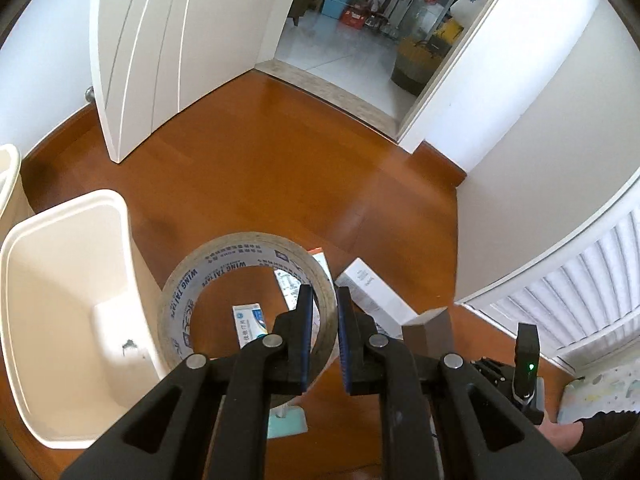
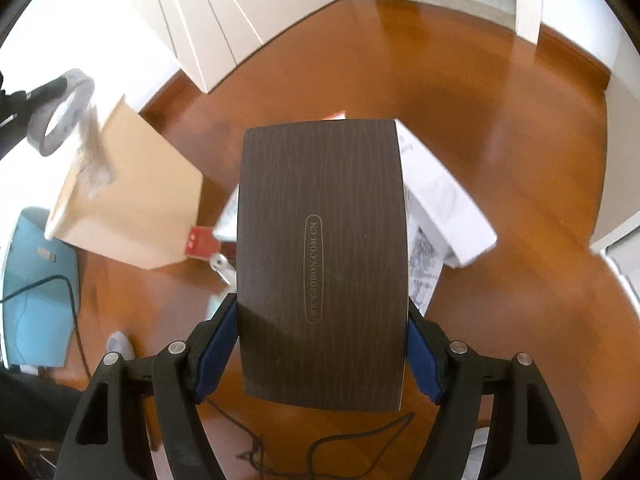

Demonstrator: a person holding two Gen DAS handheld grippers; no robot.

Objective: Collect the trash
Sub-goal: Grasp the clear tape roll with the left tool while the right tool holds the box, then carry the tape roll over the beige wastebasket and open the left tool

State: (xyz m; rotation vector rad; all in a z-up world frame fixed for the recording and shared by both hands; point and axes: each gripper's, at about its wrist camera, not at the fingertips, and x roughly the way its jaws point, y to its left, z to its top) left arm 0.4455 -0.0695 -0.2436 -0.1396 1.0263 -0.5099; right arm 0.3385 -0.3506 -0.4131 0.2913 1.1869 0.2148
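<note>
My left gripper (image 1: 325, 292) is shut on the wall of a nearly spent tape roll (image 1: 180, 292) and holds it above the floor, beside a cream bin (image 1: 100, 200). The right wrist view shows the same roll (image 2: 80, 88) at the upper left, over the bin (image 2: 140, 192). My right gripper (image 2: 320, 306) is shut on a dark wood-grain box (image 2: 320, 260), lifted off the floor. On the floor below lie a white box (image 1: 372, 292), a small blue-and-white carton (image 1: 250, 324) and a printed leaflet (image 2: 424, 272).
An open white door (image 1: 160, 48) and a doorway lie ahead across the orange wooden floor (image 1: 280, 152). A radiator cover (image 1: 580, 292) is at the right. A red packet (image 2: 200, 242), a light blue flat object (image 2: 36, 288) and a black cable (image 2: 340, 440) are on the floor.
</note>
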